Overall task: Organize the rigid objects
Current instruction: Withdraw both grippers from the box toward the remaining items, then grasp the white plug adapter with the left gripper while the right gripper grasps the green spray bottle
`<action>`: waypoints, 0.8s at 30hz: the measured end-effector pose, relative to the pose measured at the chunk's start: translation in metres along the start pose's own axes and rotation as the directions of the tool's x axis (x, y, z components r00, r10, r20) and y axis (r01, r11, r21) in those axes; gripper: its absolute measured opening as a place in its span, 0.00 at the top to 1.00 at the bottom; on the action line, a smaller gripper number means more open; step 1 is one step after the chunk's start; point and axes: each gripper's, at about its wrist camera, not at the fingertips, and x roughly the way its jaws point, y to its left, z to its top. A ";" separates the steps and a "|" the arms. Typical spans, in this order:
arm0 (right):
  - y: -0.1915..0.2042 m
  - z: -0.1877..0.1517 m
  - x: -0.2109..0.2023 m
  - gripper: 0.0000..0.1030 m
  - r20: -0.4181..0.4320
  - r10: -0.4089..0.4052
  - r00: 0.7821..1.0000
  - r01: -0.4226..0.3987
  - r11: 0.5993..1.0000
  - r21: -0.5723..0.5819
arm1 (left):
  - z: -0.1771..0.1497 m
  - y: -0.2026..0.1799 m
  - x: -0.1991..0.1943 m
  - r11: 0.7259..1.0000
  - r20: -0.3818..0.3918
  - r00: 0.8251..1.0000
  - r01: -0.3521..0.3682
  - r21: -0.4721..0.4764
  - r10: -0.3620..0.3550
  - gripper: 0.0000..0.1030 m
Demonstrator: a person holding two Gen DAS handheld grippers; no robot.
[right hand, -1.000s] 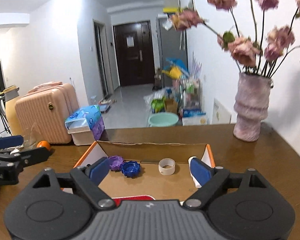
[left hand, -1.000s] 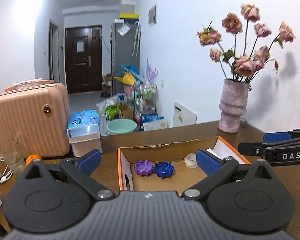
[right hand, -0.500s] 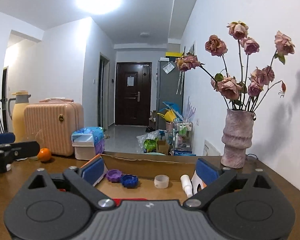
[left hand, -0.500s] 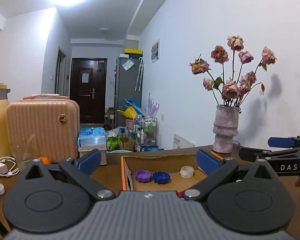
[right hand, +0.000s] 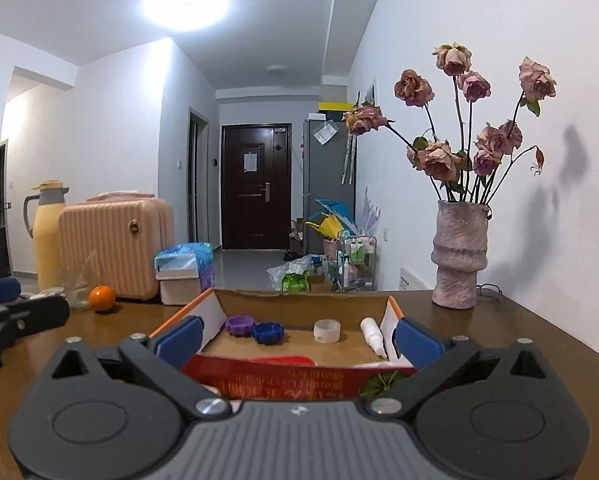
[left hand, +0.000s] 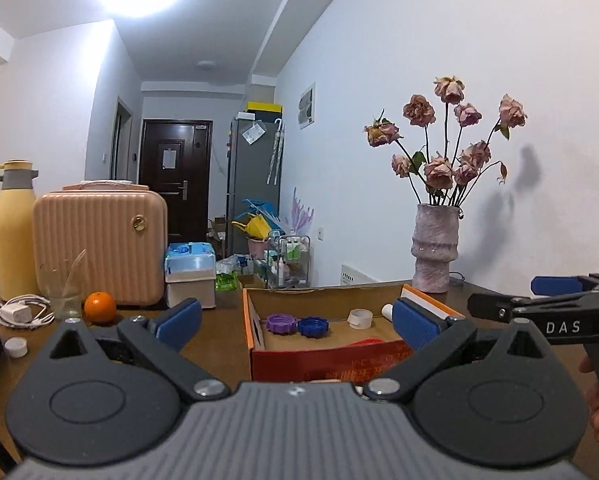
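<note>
Blue pads spread wide on the left tool [left hand: 295, 318], nothing between them, held level above the brown counter [left hand: 219, 344] just short of the cardboard box [left hand: 319, 360]. Same on the right tool [right hand: 297, 334]: blue pads far apart, gripping nothing, framing the near wall of the box [right hand: 299, 372] from close behind. Seen from the left wrist as a black arm marked DAS at the right edge, with a hand [left hand: 597, 408] on its grip. Inside the box, on the cardboard floor: purple cap [right hand: 240, 325] touching blue cap [right hand: 268, 333] toward the far left corner, a whitish ring [right hand: 327, 331] near the middle of the far side, a small white bottle [right hand: 372, 336] lying on its side by the right flap. Something red against the near wall, only partly visible. Beyond the box on the right, a pinkish vase [right hand: 458, 256] of dried roses standing upright near the wall. Off to the left on the counter, well apart from the box: an orange [left hand: 100, 307], a clear glass [left hand: 61, 292], a white charger with its cable [left hand: 21, 314], a small white cap [left hand: 16, 347], a pink ribbed suitcase [left hand: 99, 246] and a yellow thermos [left hand: 11, 228]. Behind, a hallway with a dark door [right hand: 256, 186].
</note>
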 end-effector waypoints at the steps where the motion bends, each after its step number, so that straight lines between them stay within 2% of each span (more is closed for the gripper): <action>1: 0.000 -0.003 -0.005 0.00 0.003 0.002 1.000 -0.002 1.000 0.006 | -0.003 0.000 -0.008 1.000 0.003 1.000 -0.006 0.001 0.006 0.00; 7: 0.004 -0.028 -0.048 0.00 0.019 0.062 0.998 -0.062 0.998 -0.008 | -0.023 -0.001 -0.051 0.995 0.007 1.000 -0.017 0.099 0.017 0.00; 12: 0.009 -0.071 -0.087 0.00 0.020 0.087 0.996 -0.087 0.996 -0.028 | -0.053 -0.003 -0.096 0.981 0.019 1.000 -0.015 0.194 0.012 0.00; 14: 0.014 -0.088 -0.103 0.00 0.020 0.054 0.998 -0.053 0.998 -0.035 | -0.065 -0.002 -0.114 0.981 0.011 1.000 -0.008 0.195 0.006 0.00; 18: 0.020 -0.115 -0.135 0.00 -0.006 0.004 1.000 -0.005 0.999 -0.035 | -0.081 -0.001 -0.136 0.985 -0.066 0.998 -0.009 0.170 0.020 0.00; 21: 0.021 -0.126 -0.149 0.00 -0.033 -0.022 0.999 0.019 0.995 -0.095 | -0.084 0.001 -0.135 0.985 -0.106 0.994 -0.006 0.172 0.025 0.00; 24: 0.016 -0.125 -0.152 0.00 -0.058 -0.007 0.998 0.002 0.996 -0.087 | -0.081 0.001 -0.125 0.988 -0.126 0.991 -0.025 0.156 0.045 0.00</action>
